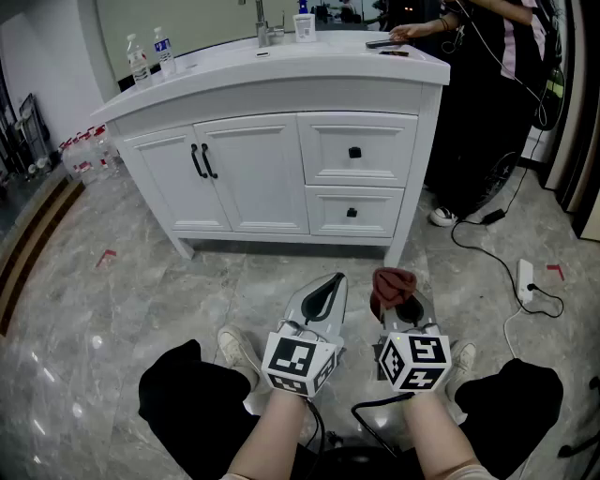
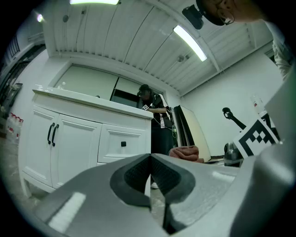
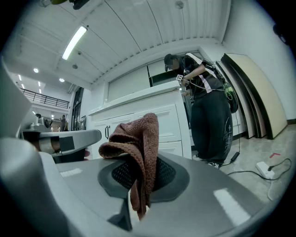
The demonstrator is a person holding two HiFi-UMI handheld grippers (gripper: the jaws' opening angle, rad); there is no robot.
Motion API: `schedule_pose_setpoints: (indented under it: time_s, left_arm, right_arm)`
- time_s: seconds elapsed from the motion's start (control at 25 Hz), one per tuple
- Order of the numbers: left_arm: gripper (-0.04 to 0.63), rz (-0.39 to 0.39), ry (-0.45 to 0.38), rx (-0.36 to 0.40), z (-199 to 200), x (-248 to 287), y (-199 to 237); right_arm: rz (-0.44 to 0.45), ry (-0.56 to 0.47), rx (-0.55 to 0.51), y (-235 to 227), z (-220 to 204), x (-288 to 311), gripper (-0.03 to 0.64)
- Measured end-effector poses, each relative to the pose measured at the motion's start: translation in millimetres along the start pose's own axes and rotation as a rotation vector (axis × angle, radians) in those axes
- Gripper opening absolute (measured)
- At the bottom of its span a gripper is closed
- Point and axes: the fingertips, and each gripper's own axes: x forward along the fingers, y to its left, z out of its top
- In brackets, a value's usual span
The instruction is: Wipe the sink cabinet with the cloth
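The white sink cabinet [image 1: 281, 169] stands ahead of me, with two doors on the left and two drawers on the right. My right gripper [image 1: 394, 298] is shut on a reddish-brown cloth [image 1: 392, 284], which bunches up above the jaws [image 3: 138, 148]. My left gripper [image 1: 328, 289] is shut with nothing in it, its pads [image 2: 138, 173] pressed together. Both grippers hover low over the floor, about a step short of the cabinet [image 2: 92, 139]. The cloth also shows to the right in the left gripper view [image 2: 185, 152].
A person in dark clothes [image 1: 487, 103] stands at the cabinet's right end, with a hand on the countertop [image 1: 309, 52]. Water bottles [image 1: 150, 56], a tap [image 1: 264, 28] and a soap bottle [image 1: 305, 23] stand on top. A power strip [image 1: 526, 278] and cables lie on the marble floor at right.
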Motion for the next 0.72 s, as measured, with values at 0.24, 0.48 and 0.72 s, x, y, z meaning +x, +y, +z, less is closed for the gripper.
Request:
schedule_pose_setpoints:
  time_s: [0.24, 0.48, 0.72]
  left_arm:
    - [0.000, -0.003, 0.007, -0.003, -1, 2, 0]
    - [0.000, -0.002, 0.020, -0.004, -5, 5, 0]
    - [0.000, 0.016, 0.020, -0.022, -9, 10, 9]
  right_arm:
    - [0.000, -0.001, -0.002, 0, 1, 1, 0.077]
    - [-0.001, -0.006, 0.007, -2, -1, 2, 0.078]
    - [-0.014, -0.002, 0.046, -6, -4, 10, 0.078]
